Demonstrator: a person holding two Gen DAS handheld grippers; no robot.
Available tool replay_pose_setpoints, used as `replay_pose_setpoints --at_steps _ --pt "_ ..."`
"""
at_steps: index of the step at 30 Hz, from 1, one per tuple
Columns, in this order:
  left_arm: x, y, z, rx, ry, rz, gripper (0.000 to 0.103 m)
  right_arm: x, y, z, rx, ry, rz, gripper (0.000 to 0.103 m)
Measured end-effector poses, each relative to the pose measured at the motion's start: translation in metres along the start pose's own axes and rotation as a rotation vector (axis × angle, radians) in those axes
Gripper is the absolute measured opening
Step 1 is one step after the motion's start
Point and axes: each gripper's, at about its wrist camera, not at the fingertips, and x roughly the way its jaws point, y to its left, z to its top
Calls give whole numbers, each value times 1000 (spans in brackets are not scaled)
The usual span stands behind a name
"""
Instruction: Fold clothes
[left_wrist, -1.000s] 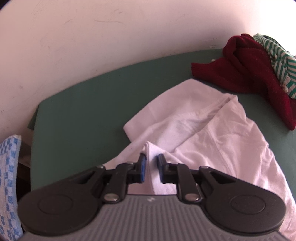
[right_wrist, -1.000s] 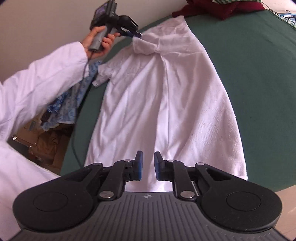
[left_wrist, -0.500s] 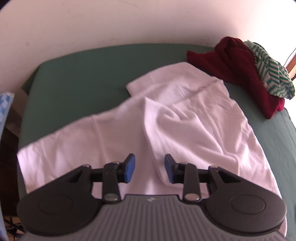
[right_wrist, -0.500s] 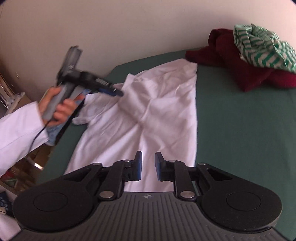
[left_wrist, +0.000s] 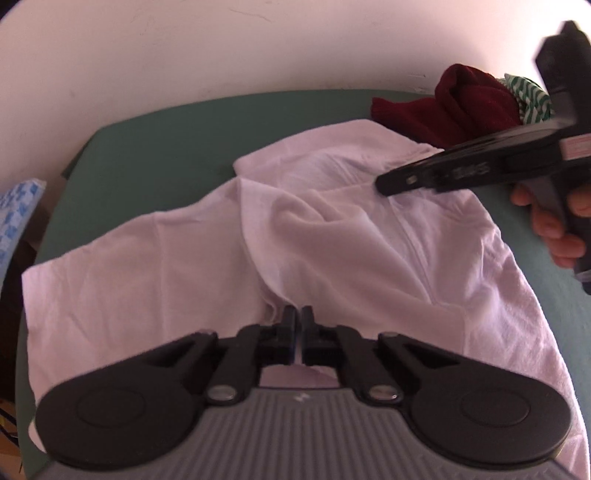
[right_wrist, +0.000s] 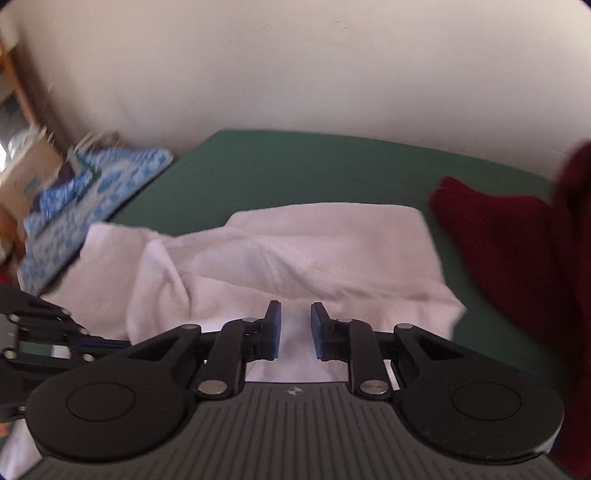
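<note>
Nearest in the left wrist view, the left gripper (left_wrist: 298, 325) has its jaws pressed together, having just closed; a thin fold of the white shirt (left_wrist: 332, 236) seems caught between the pads, at the lower tip of a bunched ridge of cloth. That ridge runs away from the claw toward the far left, and the rest of the shirt spreads flat to either side over the green table (left_wrist: 155, 147).

In its own view the right gripper (right_wrist: 295, 328) hangs just above the shirt (right_wrist: 325, 251) with its jaws slightly spread and nothing between the pads. In the left view it reaches in from the right over the far part of the shirt, carried by a hand (left_wrist: 554, 221).

The coming move likely turns on this: the shirt's long axis runs near to far, the left claw pins the near end, and the right claw is nearer the far end, where the cloth lies straight ahead and below its fingers.

Beyond, at the far right, lie a dark red garment (left_wrist: 461, 107) and a green striped cloth (left_wrist: 524, 96); a blue patterned cloth (right_wrist: 92, 192) sits off the table's left edge.
</note>
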Motion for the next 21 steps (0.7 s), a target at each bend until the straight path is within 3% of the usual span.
replay_pose_setpoints --at_steps 1,2,3,8,13,14,17,21 --pt "-3 0 -2 4 -2 3 0 4 3 0 -34 1 -9 18" --pt "-7 0 -4 3 -6 7 0 8 6 1 -72 -1 -33 5" --pt "-10 2 -7 0 -5 15 0 10 5 3 -96 -10 -66 3" --pt "-18 13 -23 -8 17 51 0 6 -28 6 18 -54 -100 0" --pt "-34 28 -36 -65 -9 -28 0 -20 -11 14 3 -131 139 11" --pt "-34 29 -35 -71 -22 -27 7 -16 -2 19 -27 -111 168 15" --pt "-26 25 -27 -61 -47 -25 7 2 29 27 -108 -58 214 24" --pt "-16 12 -21 1 -43 -28 3 28 56 28 -153 -10 257 26"
